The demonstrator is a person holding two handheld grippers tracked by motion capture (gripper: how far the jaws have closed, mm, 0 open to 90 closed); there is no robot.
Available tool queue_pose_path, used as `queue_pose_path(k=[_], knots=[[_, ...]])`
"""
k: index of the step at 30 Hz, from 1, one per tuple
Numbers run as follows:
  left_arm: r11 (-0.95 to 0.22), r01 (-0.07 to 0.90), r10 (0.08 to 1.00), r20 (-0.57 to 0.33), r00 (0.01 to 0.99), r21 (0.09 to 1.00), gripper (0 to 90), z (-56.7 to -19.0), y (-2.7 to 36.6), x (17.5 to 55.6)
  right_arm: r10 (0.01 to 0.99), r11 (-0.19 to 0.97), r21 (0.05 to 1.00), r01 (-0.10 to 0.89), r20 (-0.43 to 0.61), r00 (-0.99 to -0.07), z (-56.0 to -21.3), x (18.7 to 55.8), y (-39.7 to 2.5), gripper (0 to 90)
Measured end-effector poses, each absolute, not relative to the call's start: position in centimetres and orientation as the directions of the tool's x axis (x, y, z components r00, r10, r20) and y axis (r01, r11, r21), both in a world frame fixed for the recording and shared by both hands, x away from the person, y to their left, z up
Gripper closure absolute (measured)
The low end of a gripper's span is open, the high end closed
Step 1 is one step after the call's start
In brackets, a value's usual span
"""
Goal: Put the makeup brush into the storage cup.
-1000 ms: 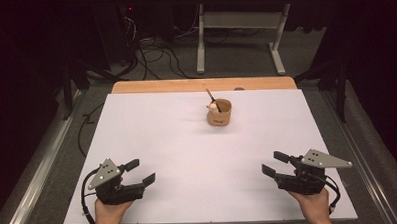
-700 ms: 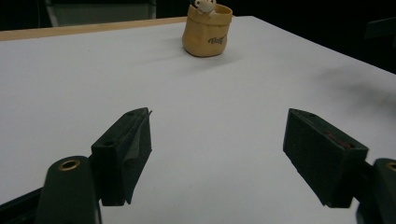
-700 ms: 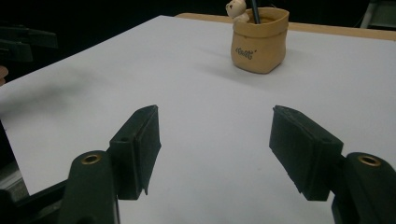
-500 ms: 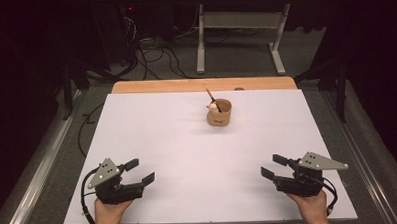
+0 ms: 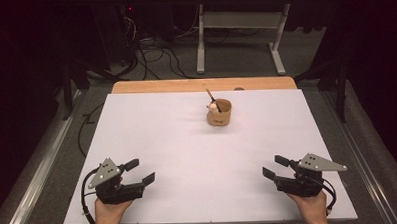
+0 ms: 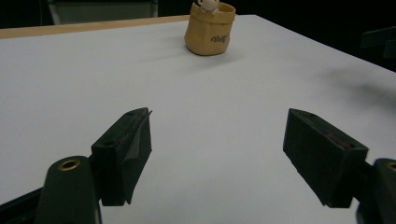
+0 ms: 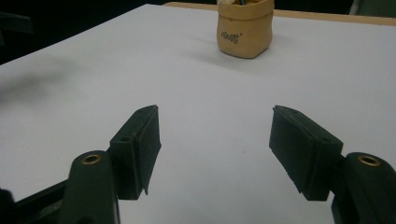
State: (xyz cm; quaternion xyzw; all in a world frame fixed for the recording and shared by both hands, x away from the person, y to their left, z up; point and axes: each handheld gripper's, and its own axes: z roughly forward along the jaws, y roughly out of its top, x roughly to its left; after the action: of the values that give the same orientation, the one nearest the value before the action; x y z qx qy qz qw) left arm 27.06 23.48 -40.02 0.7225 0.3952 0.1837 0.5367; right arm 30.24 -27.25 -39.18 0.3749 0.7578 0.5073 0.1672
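Note:
A small tan pot (image 5: 219, 113) stands on the white table top (image 5: 188, 152) toward the back, right of the middle, with a thin stick and a pale small thing poking out of it. The same pot (image 6: 209, 29) is far ahead of the left gripper's jaws, and the pot (image 7: 244, 29) is also ahead of the right gripper's jaws. My left gripper (image 5: 140, 171) rests low at the front left, open, with nothing between its fingers. At the front right my right gripper (image 5: 275, 167) is open too and holds nothing. Both point inward over the table.
A strip of wooden table edge (image 5: 200, 85) shows beyond the white top. Behind it are a table frame's legs (image 5: 200, 47) and loose cables (image 5: 154, 51) on the floor. A metal rail (image 5: 38, 167) runs along the left side of the table.
Both grippers have drifted slightly toward the front edge of the table. Their jaws stay open and the pot has not moved.

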Motion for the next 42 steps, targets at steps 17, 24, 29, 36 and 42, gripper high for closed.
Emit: queue_pose_path(k=[17,24,29,36,42], knots=[[-0.117,0.381,0.773,-0.157,0.615,0.917,24.5,-40.1,23.5,27.2,0.764,0.207,0.883,0.420,0.122,-0.634,-40.4,30.8,-27.7,35.4],[-0.115,0.379,0.777,-0.155,0.611,0.918,24.4,-40.1,23.6,27.1,0.785,0.224,0.874,0.431,0.100,-0.611,-41.0,30.9,-27.8,35.6],[-0.109,0.382,0.783,-0.158,0.602,0.917,24.4,-40.1,23.7,27.1,0.783,0.225,0.874,0.430,0.101,-0.614,-41.0,30.9,-27.7,35.3],[-0.110,0.387,0.785,-0.158,0.599,0.916,24.4,-40.1,23.7,27.2,0.785,0.225,0.871,0.436,0.103,-0.611,-41.0,30.9,-27.8,35.2],[-0.112,0.389,0.786,-0.159,0.598,0.914,24.5,-40.2,23.7,27.3,0.782,0.230,0.873,0.431,0.098,-0.615,-41.0,30.9,-27.8,35.2]])
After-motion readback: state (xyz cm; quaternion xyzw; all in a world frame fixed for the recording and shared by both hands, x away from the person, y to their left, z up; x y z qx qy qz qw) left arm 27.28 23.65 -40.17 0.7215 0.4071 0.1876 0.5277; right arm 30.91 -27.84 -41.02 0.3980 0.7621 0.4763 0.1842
